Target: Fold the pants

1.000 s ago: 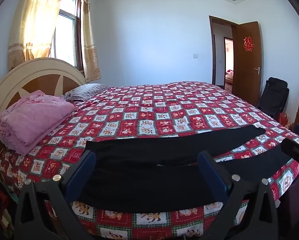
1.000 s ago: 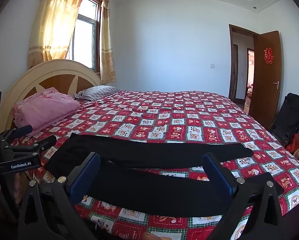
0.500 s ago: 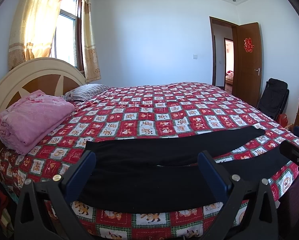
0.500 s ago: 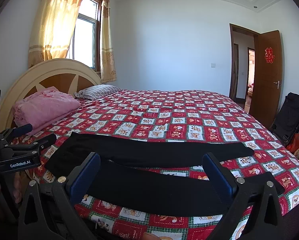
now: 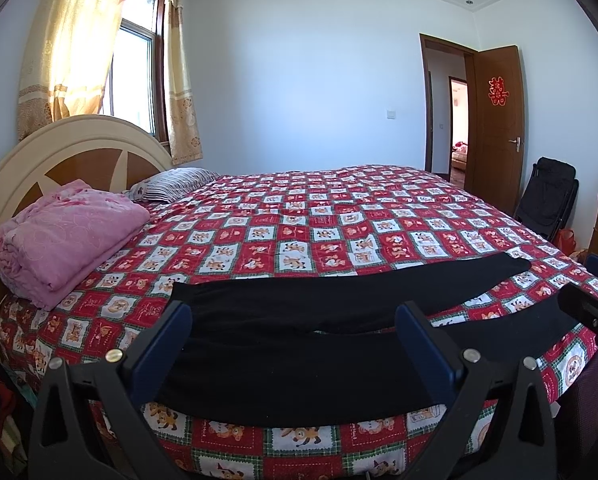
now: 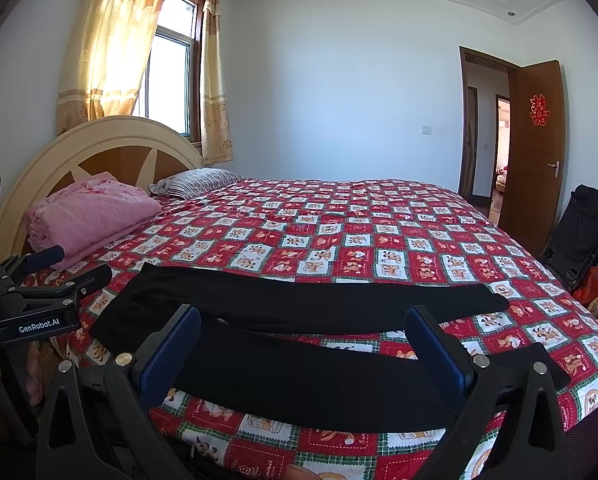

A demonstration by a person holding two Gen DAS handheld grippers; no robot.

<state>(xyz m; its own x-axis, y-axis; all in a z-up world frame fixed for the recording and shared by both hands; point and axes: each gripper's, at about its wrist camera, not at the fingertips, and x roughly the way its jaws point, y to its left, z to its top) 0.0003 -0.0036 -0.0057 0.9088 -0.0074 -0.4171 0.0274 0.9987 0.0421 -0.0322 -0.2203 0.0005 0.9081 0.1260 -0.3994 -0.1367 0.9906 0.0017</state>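
Nothing has moved since the earlier frames: the pants (image 5: pixel 299 344) lie spread flat along the bed's (image 5: pixel 339 220) near edge, both hand-held grippers, left (image 5: pixel 295 340) and right (image 6: pixel 303 344), hover open and empty, so folding has yet to start, with a leg grasp likely next.

We are carrying a left hand-held gripper (image 5: pixel 293 322) with black triangular frames, silver screws and blue pads (image 5: pixel 167 340). Our right hand-held gripper (image 6: pixel 303 326) is looking the same. The left one's side is showing white "GenRobot.AI" lettering (image 6: pixel 39 326).
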